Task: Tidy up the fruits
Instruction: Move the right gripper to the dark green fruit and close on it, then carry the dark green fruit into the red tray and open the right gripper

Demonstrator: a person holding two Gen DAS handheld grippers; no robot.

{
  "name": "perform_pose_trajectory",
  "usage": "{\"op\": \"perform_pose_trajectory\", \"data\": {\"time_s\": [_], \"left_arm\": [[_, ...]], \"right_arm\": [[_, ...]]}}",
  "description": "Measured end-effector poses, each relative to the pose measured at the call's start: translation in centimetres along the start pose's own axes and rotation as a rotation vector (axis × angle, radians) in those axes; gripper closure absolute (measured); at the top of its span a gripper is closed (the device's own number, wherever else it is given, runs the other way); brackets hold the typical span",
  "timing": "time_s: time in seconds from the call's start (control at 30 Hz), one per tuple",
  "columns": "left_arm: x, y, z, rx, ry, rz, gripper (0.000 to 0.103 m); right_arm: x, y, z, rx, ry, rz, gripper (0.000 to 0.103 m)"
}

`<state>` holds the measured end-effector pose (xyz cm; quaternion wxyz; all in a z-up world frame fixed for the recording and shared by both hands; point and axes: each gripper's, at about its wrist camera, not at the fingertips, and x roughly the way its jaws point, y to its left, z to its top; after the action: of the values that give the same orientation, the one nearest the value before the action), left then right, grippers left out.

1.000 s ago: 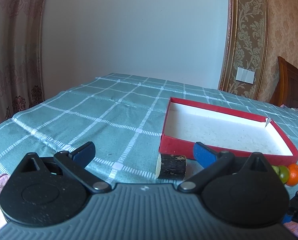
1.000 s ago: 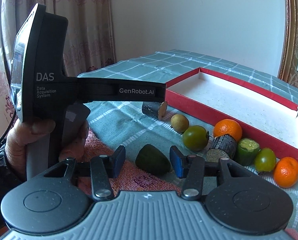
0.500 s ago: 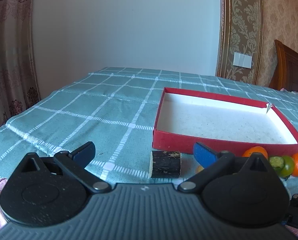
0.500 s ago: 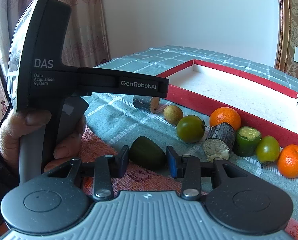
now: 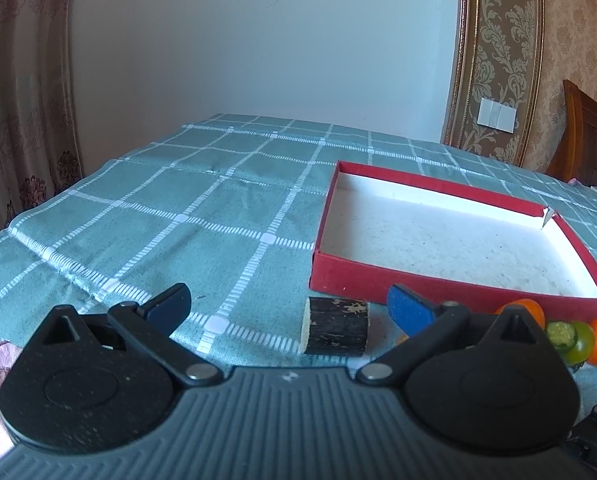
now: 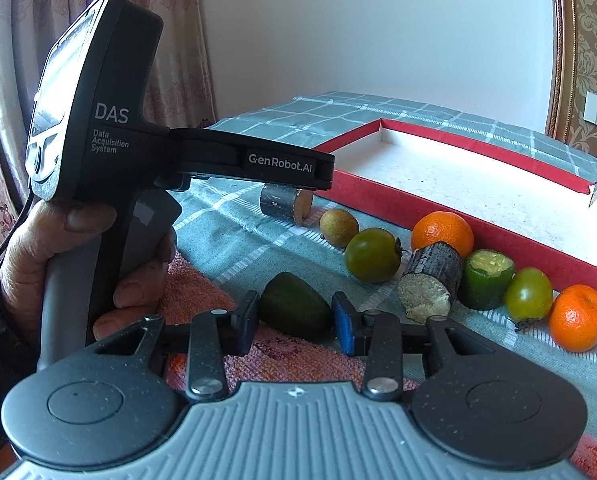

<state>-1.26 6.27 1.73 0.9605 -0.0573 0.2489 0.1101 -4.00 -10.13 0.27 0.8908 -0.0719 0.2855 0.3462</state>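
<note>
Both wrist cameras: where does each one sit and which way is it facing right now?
Left wrist: behind the open left gripper, looking slightly down across the checked cloth at the cut dark log and red box; no hand shows.
Right wrist: behind the right gripper, shut on the dark green fruit, facing the fruit row; the person's left hand shows.
Shared: box, log, an orange.

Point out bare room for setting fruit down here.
The shallow red cardboard box has a bare white floor. The teal checked tablecloth left of it is bare too. The strip before its near wall is crowded: orange tangerine, dark cane piece.
</note>
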Motion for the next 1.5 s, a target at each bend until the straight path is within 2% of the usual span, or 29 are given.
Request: {"op": "perform_pose_trajectory", "data": {"time_s": [0.3,0.5,0.67,0.8,0.93,1.03,1.07,1.13,1.17,1.2,1.33,1.5], "left_arm": [[-0.2,-0.3,0.0,-0.009,0.008,-0.006,0.0],[0.0,-0.6,0.1,-0.028,0.034,-0.018,0.0],[0.0,-1.1,0.0,-0.027,0.051,-0.024,0.0],[-0.4,-2.7,-0.2,0.011,0.043,-0.047,0.0],[-0.5,-4.2,-0.8,0.077,0.026,-0.045,0.0],[-0.7,-4.8,-1.0,0.11,0.01,-0.038,0.0],[-0.7,-5.0,-1.1,0.116,0.006,-0.038,0.0],[-0.6,-5.1,-1.1,0.123,0.009,-0.033,0.0],[-0.5,-5.0,-1.1,0.121,0.01,-0.033,0.0],[-0.5,-5.0,-1.1,0.118,0.013,-0.033,0.0],[-0.1,-4.7,-1.0,0.096,0.03,-0.028,0.0],[0.1,-4.6,-1.0,0.084,0.038,-0.016,0.0]], "right_arm": [[-1.3,-0.4,0.2,0.016,-0.041,-0.011,0.065],[-4.2,-2.5,1.9,0.039,-0.123,-0.066,0.065],[-5.5,-7.0,3.7,0.089,-0.172,-0.191,0.065],[-5.2,-11.4,5.4,0.149,-0.191,-0.3,0.065],[-3.7,-15.2,6.0,0.219,-0.174,-0.341,0.064],[-2.1,-17.2,6.0,0.259,-0.127,-0.344,0.064],[-1.7,-17.5,5.9,0.266,-0.115,-0.348,0.06],[-1.3,-17.5,5.6,0.257,-0.103,-0.381,0.047],[-1.3,-17.4,5.5,0.254,-0.111,-0.402,0.035],[-1.5,-17.2,5.3,0.25,-0.13,-0.416,0.029],[-3.5,-16.5,4.4,0.251,-0.185,-0.434,0.029],[-6.7,-15.6,1.5,0.283,-0.229,-0.435,0.029]]}}
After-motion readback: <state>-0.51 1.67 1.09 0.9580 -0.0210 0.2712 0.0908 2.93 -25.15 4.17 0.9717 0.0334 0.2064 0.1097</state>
